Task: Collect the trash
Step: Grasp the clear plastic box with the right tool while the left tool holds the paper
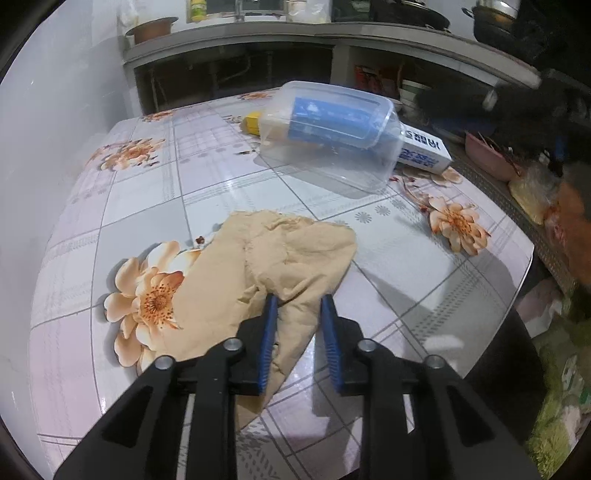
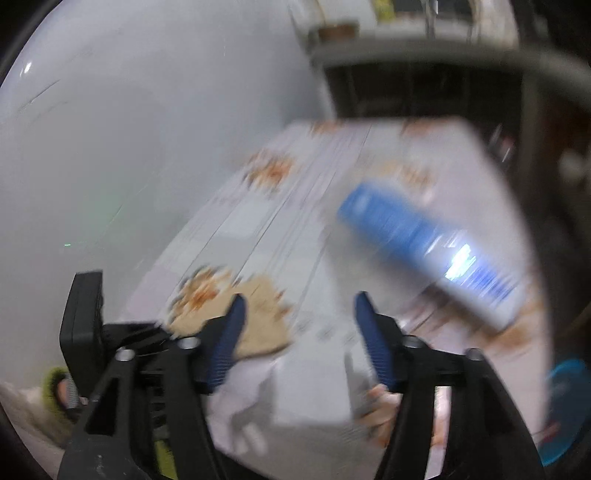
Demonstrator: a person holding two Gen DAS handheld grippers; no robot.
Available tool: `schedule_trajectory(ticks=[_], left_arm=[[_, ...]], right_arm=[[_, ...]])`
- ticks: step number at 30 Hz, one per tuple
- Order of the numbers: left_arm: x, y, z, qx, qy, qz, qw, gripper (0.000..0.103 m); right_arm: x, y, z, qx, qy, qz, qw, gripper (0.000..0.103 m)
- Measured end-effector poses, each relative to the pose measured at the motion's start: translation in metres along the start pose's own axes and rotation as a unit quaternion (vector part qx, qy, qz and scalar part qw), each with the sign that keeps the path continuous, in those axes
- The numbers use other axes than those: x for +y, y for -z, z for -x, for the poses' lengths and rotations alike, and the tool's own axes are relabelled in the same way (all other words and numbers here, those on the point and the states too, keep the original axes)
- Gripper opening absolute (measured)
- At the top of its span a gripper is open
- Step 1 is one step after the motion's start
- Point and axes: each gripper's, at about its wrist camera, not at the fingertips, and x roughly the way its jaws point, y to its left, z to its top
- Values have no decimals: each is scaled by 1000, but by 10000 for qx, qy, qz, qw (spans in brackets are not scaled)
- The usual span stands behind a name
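A crumpled tan paper bag [image 1: 266,266] lies on the floral tablecloth [image 1: 147,206]. My left gripper [image 1: 299,301] straddles the bag's near end, its blue fingers partly closed with a fold of the bag between them. Farther back a clear plastic tub [image 1: 332,129] lies on its side with a blue package inside. A white and blue box [image 1: 424,147] and a yellow item [image 1: 253,123] lie behind it. The right wrist view is blurred: my right gripper [image 2: 299,306] is open and empty above the table, with the tan bag [image 2: 258,325] by its left finger and the blue package [image 2: 424,243] beyond.
A grey wall [image 1: 55,129] borders the table on the left. A counter with pots [image 1: 332,33] and open shelves runs behind. A pink basin [image 1: 487,155] and bags stand to the right, past the table edge [image 1: 517,266]. The left gripper's body [image 2: 85,314] shows at left.
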Motion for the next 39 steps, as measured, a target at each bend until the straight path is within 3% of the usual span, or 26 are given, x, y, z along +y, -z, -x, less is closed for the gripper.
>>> schedule_trajectory(ticks=[1,2,6,9,17,20,26,31,39], left_arm=[[2,0,0,-2,21,57,10000,18],[4,0,0,-1,42,118,9999,16],[16,0,0,5,283,436,9986,13],[23,1,0,19,500,719,9962,11],[31,3,-1,-1,732,1021,9921,9],[30,2,0,1,717,1022,9922,9],[30,3,-1,-12,691,1028,9923,9],[27,3,-1,-9,617,995,9931,9],[25,3,-1,-16,556,994,9935,9]], right_arm=[[3,-5,0,-74,250,205,9995,83],[8,-10,-3,-125,576,504,9970,85],[16,-17,-34,33,1341,1224,9834,89],[20,-17,-64,264,1917,1696,9663,89],[21,-7,-119,903,2718,2415,9272,90],[17,-5,-125,1050,2880,2406,9209,89],[16,-5,-122,1029,2969,2323,9205,84],[15,-6,-117,976,2898,2177,9269,81],[25,-12,-87,556,2782,2063,9365,80]])
